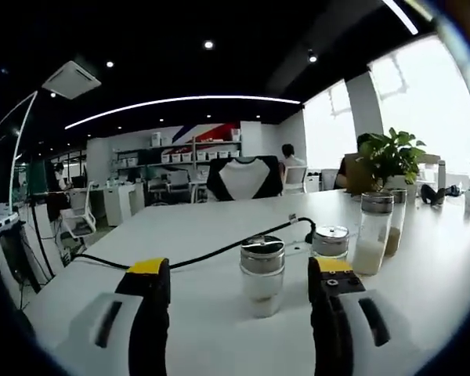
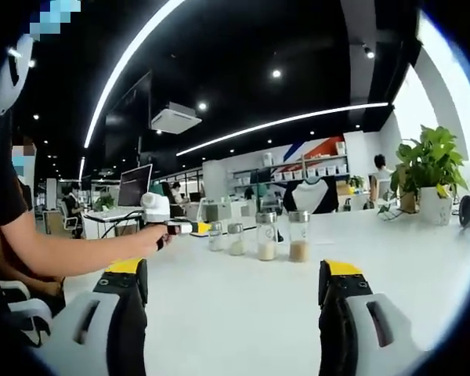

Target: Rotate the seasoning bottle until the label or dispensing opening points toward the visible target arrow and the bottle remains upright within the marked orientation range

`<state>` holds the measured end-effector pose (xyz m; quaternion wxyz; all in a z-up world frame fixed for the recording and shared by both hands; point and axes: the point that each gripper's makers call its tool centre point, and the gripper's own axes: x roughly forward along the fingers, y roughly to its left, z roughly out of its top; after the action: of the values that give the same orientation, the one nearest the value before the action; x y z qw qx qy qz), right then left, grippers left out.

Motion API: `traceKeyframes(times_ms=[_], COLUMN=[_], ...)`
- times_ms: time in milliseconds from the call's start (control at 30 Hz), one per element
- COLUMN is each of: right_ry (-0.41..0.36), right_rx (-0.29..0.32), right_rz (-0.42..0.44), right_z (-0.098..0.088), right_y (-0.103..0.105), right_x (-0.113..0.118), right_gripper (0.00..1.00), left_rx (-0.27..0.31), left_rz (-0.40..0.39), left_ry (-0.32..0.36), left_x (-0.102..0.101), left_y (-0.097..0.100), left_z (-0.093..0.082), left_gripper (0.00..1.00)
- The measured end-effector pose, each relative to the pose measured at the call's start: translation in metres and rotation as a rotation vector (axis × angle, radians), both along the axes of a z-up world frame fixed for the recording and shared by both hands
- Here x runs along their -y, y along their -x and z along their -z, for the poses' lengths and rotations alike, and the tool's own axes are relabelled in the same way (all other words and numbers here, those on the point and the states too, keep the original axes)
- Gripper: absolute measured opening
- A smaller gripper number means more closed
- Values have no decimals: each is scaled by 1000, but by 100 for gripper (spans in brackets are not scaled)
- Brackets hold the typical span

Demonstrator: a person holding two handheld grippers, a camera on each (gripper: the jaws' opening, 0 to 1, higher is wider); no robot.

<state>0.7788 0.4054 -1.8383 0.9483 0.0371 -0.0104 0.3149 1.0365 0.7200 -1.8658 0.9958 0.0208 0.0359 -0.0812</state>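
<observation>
Standing upright at lower centre of the left gripper view, the seasoning bottle (image 1: pixel 262 276) sat on the white table (image 1: pixel 219 227) between the left gripper (image 1: pixel 240 283) jaws, spread wide and untouching; right gripper (image 2: pixel 232 282) gaped, holding nothing.

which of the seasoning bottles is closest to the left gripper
The short bottle with pale powder, standing between the open jaws of the left gripper. The small squat jar and the two tall bottles, white-filled and brown-filled, stand farther back to its right.
</observation>
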Motion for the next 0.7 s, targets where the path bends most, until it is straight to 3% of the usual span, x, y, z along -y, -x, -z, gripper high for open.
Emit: traceKeyframes(times_ms=[100, 333, 467, 700], right_ry=[-3, 16, 14, 19], right_rx=[28, 14, 14, 15], right_rz=[13, 35, 48, 59], right_z=[-7, -2, -3, -3], right_y=[2, 7, 8, 7], right_x=[3, 8, 12, 16], right_gripper=[92, 92, 92, 90], left_rx=[17, 27, 17, -5], left_rz=[22, 78, 71, 83], left_ry=[-5, -29, -14, -1], left_x=[7, 26, 24, 26], left_y=[-3, -9, -16, -21], left_z=[0, 5, 11, 18], left_gripper=[74, 65, 59, 57])
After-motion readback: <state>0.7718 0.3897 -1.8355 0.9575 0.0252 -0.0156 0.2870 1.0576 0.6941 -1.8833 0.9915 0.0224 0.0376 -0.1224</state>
